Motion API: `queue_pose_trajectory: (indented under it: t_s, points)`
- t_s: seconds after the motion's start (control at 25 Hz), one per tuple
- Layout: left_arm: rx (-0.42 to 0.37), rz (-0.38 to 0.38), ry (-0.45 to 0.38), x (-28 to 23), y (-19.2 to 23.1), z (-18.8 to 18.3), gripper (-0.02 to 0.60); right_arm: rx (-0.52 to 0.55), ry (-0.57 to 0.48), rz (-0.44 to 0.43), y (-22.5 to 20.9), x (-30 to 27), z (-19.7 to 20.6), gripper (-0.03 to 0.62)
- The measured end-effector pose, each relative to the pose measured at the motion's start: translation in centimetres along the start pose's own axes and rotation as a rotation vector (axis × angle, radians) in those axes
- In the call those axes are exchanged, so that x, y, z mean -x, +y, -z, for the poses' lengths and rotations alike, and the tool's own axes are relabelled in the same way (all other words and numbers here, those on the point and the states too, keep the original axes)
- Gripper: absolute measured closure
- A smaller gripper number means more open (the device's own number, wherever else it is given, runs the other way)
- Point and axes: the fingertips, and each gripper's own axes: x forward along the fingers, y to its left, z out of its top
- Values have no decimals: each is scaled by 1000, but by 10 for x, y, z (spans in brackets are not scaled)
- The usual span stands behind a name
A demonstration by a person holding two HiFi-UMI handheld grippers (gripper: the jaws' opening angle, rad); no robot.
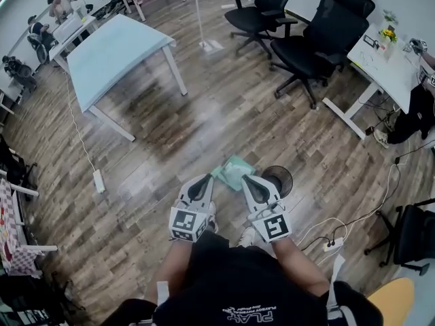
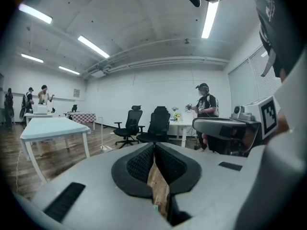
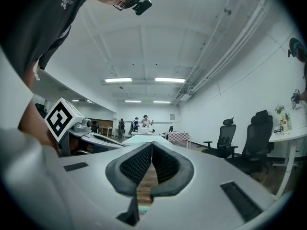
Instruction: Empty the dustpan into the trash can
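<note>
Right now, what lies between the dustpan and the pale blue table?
Only bare wooden floor between dustpan and table, seen in the head view.

head view looks steeply down on the wooden floor (image 1: 204, 128); each gripper view sits close behind its own jaws, facing about level; all share the black chairs (image 1: 319, 39), probably the pale table (image 1: 115, 49).

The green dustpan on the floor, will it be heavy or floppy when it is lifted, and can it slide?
The dustpan looks like thin moulded plastic, so probably light and fairly stiff. It lies on a smooth wooden floor, so a push may slide it. Its contents cannot be seen, so tilting could spill something.
</note>
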Motion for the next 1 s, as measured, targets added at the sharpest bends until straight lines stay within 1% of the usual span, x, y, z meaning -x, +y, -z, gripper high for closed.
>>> queue_pose_trajectory:
  t_s: [0.12,0.24,0.44,0.56,0.72,0.88,1.0]
  points:
    - [3,39,24,-21,13,9,557,12,22,29,-11,-15,13,569]
    - [5,95,61,-42,21,21,557,21,36,71,-20,-30,24,569]
    - [4,188,127,-70,40,45,557,31,112,117,-25,-61,53,569]
    - [13,239,168,-84,52,62,557,34,136,151,-28,-81,67,569]
    - [44,346,198,-96,60,77,557,37,196,200,-28,-99,86,569]
    - [14,435,232,-111,64,90,557,111,270,206,-27,-111,103,569]
    - [-11,469,271,-117,64,104,557,95,293,250,-38,-110,116,569]
